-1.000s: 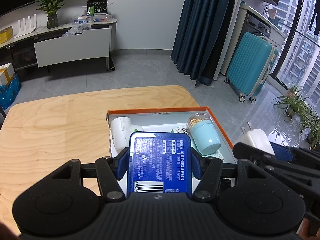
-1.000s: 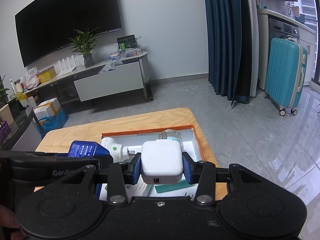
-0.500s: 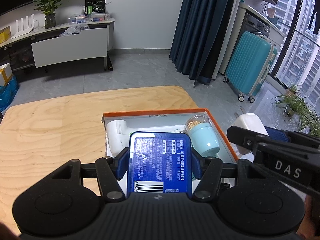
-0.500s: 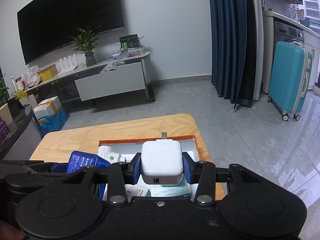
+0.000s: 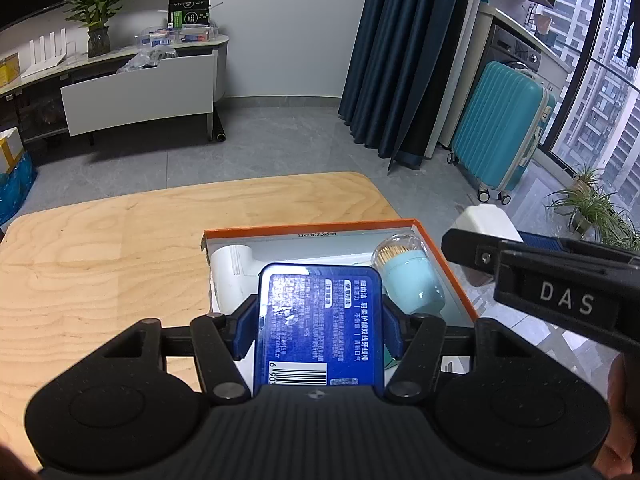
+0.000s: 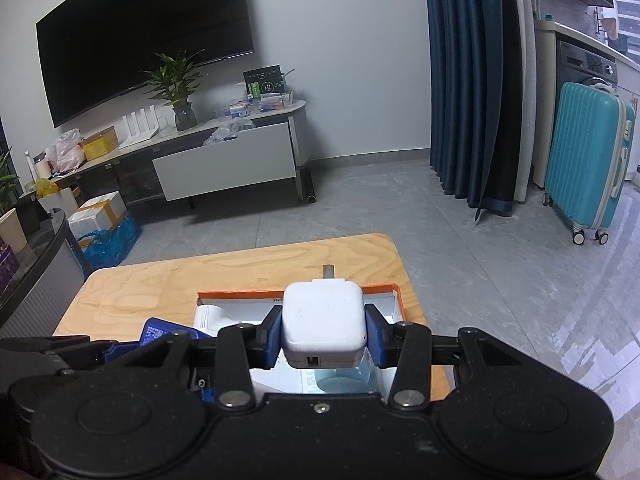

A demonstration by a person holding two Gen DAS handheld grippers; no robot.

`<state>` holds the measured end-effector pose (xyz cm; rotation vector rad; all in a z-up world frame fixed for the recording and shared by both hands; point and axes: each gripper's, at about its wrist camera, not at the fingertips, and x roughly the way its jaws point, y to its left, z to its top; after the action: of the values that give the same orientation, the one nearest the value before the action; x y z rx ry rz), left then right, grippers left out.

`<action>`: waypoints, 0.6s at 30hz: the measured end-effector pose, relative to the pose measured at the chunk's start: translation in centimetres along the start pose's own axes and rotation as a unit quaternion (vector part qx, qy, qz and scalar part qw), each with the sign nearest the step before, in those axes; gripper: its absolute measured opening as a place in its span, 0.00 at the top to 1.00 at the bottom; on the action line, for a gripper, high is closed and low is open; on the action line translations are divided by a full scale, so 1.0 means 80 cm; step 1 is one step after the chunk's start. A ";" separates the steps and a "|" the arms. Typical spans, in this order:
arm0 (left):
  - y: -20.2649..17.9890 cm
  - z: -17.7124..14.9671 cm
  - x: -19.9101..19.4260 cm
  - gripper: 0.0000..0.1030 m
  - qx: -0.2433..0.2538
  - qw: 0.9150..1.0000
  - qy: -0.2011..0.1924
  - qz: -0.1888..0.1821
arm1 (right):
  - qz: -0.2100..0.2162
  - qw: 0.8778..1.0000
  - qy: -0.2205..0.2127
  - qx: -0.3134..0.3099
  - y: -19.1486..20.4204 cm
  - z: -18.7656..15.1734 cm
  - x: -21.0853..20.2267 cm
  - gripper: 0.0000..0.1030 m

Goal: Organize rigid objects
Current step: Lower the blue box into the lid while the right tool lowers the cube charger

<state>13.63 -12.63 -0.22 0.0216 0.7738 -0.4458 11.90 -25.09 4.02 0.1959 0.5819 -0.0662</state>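
My left gripper (image 5: 318,322) is shut on a blue flat box with a barcode (image 5: 318,320), held above the near part of an orange-rimmed white tray (image 5: 312,225). In the tray lie a white plastic device (image 5: 232,272) and a light-blue toothpick jar (image 5: 408,276) on its side. My right gripper (image 6: 323,336) is shut on a white charger (image 6: 323,324), held above the tray's right side (image 6: 396,292). The right gripper shows at the right edge of the left wrist view (image 5: 560,292), and the blue box shows in the right wrist view (image 6: 160,334).
The tray sits at the right end of a light wooden table (image 5: 100,264). Beyond it are grey floor, a white TV cabinet (image 5: 140,88), dark blue curtains (image 5: 400,60), a teal suitcase (image 5: 504,128) and potted plants (image 5: 592,208) at the right.
Both grippers have pulled back and risen a little with their objects. The right gripper now sits higher and nearer in the left wrist view.
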 end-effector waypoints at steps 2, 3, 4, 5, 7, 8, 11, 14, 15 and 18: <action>0.000 0.001 0.001 0.41 0.000 1.000 0.001 0.000 | 0.002 1.000 0.001 0.000 0.001 0.003 0.003 0.51; -0.001 0.001 0.002 0.41 0.000 1.000 0.001 -0.001 | 0.003 1.000 0.002 -0.001 0.002 0.004 0.005 0.51; -0.001 0.001 0.002 0.41 0.000 1.000 0.002 -0.001 | 0.004 1.000 0.003 -0.003 0.004 0.004 0.007 0.51; -0.001 0.001 0.003 0.41 0.000 1.000 0.002 -0.002 | 0.005 1.000 0.004 -0.004 0.004 0.005 0.009 0.51; -0.002 0.001 0.005 0.41 0.001 1.000 0.003 -0.002 | 0.007 1.000 0.006 -0.005 0.005 0.006 0.012 0.51; -0.002 0.001 0.006 0.41 0.001 1.000 0.004 -0.002 | 0.008 1.000 0.007 -0.005 0.006 0.007 0.014 0.51; -0.002 0.001 0.008 0.41 0.002 1.000 0.005 -0.003 | 0.011 1.000 0.010 -0.005 0.008 0.008 0.019 0.51; -0.002 0.002 0.010 0.41 0.000 1.000 0.006 -0.002 | 0.012 1.000 0.012 -0.006 0.009 0.008 0.023 0.51; -0.001 0.002 0.011 0.41 0.000 1.000 0.006 -0.001 | 0.013 1.000 0.013 -0.005 0.009 0.008 0.024 0.51; 0.001 0.003 0.014 0.41 -0.004 1.000 0.007 0.000 | 0.012 1.000 0.015 -0.005 0.009 0.007 0.027 0.51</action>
<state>14.48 -13.03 -0.81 0.0180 0.7882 -0.4427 14.09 -24.48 3.41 0.1948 0.6099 -0.0366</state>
